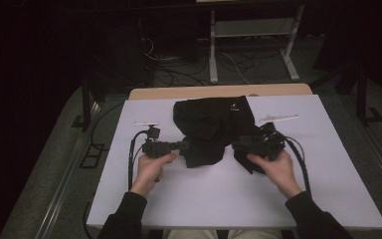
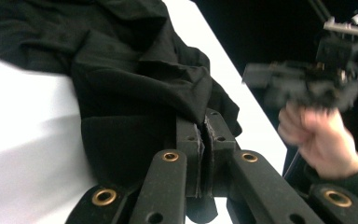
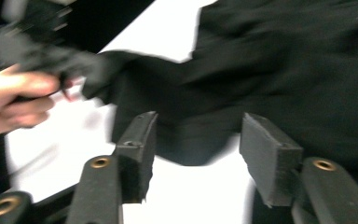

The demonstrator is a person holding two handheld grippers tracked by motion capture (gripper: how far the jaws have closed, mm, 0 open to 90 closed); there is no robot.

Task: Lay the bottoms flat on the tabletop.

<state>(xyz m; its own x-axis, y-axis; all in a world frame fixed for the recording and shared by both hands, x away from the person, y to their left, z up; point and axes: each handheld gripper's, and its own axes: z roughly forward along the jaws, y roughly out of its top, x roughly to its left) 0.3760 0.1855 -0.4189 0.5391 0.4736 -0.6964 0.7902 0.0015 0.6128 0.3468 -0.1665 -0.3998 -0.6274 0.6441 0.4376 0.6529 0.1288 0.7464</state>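
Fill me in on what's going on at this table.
A person is working a crumpled black garment on a white table with two handheld grippers. The left gripper is shut on a fold at the garment's edge. The right gripper has its jaws apart, with nothing pinched between them; the cloth lies just beyond its tips.

White table (image 1: 219,199), wood edge at the far end. Black cloth (image 1: 211,127) crumpled on it, two pale strips (image 1: 277,118) alongside.

You have one black garment (image 1: 211,127), one white table (image 1: 298,189), two grippers, two white strips at frame's upper middle.
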